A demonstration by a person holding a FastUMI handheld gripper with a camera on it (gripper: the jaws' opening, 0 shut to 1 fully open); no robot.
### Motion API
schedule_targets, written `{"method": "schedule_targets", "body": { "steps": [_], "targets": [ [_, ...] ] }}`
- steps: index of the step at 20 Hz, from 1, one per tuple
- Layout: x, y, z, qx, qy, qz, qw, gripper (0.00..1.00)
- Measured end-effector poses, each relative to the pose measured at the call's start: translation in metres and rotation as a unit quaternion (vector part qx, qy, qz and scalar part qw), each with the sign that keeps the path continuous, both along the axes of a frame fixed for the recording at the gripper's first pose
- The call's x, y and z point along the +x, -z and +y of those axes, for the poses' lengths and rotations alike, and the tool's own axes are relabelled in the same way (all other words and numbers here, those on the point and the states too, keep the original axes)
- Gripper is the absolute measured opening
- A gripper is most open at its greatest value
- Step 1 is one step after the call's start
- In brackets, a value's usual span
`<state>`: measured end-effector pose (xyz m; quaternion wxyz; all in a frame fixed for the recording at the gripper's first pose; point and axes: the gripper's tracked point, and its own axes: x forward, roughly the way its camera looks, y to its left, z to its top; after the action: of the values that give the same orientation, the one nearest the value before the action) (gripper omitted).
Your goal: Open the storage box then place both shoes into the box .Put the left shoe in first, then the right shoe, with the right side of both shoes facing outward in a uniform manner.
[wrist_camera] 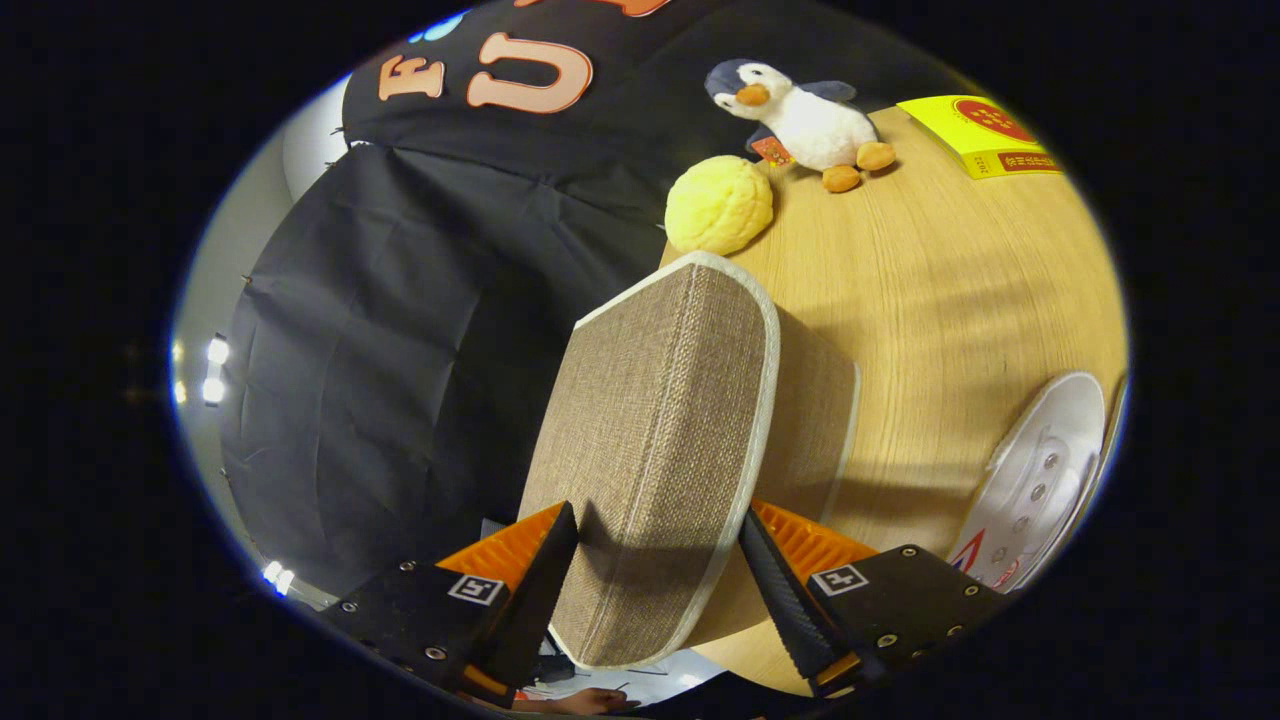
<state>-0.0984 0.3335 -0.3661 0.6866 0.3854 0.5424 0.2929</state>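
Black-and-orange two-finger gripper [660, 560] clamps the beige woven-fabric storage box lid [660, 440] with white piping.

Both fingers press on the lid's opposite faces, holding it tilted up above the light wooden table [960, 290]. Beside the right finger lies a white lace-up shoe [1040, 480]. Beyond the lid sit a yellow round plush ball [718, 205], a grey-and-white penguin plush toy [800, 120] and a yellow book [980, 135].

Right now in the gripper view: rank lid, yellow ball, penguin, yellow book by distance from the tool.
1. Fabric lid, between the tool's fingers, gripped.
2. Yellow ball, beyond the lid at the table's edge.
3. Penguin, just behind the ball.
4. Yellow book, far corner.
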Motion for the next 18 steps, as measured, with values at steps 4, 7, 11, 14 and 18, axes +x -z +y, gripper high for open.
{"method": "schedule_targets", "body": {
  "steps": [4,7,11,14,18],
  "targets": [
    [0.002,-0.014,-0.017,0.01,0.016,0.011,1.0,0.89],
    [0.01,-0.034,-0.031,0.034,0.041,0.008,0.999,0.78],
    [0.012,-0.034,-0.031,0.035,0.046,0.012,0.998,0.58],
    [0.004,-0.017,-0.022,0.004,0.029,0.025,0.999,0.4],
    [0.005,-0.026,-0.017,0.01,0.037,0.03,0.999,0.13]
  ]
}}
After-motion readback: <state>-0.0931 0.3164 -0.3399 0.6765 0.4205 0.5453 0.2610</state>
